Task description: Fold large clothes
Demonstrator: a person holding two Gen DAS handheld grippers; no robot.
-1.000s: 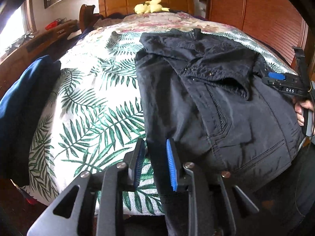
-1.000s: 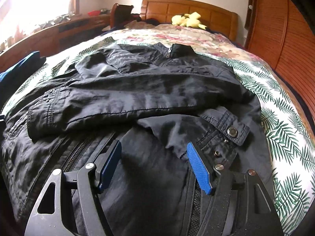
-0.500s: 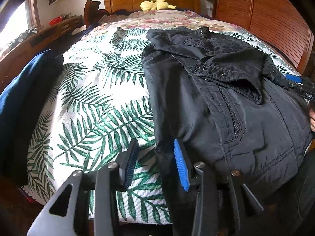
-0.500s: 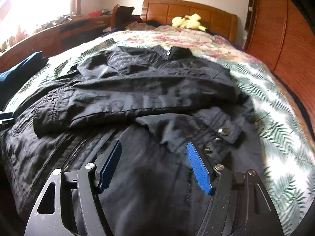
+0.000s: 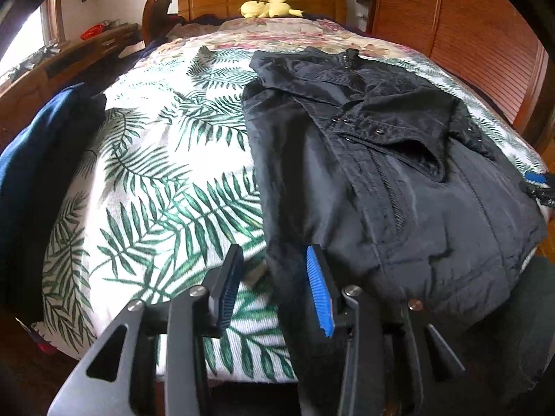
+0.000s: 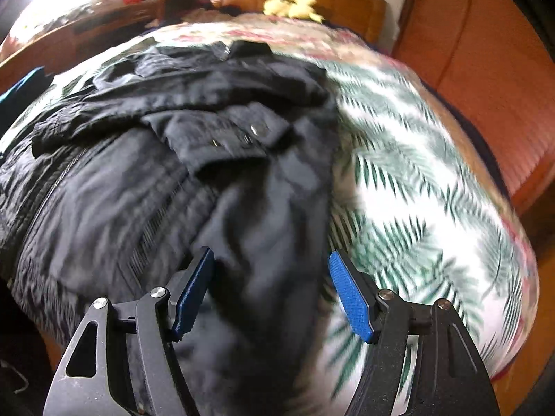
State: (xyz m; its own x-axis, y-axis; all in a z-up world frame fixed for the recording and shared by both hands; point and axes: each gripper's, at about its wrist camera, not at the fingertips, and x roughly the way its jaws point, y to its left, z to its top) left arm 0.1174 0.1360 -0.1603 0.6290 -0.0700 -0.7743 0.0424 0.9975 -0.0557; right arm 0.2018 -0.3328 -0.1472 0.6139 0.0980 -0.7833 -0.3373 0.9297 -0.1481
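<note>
At the bed's (image 5: pixel 166 187) foot, both grippers' fingers gape astride the jacket's (image 5: pixel 381 180) hem corners

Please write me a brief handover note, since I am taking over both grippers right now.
Left gripper: open, at the black jacket's bottom left corner, holding nothing.
Right gripper: open, over the bottom right hem; this view is blurred.
Jacket lies face up on the leaf-print bedspread, both sleeves folded across the chest.
Left: probably grip the hem at both corners and fold it toward the collar.
</note>
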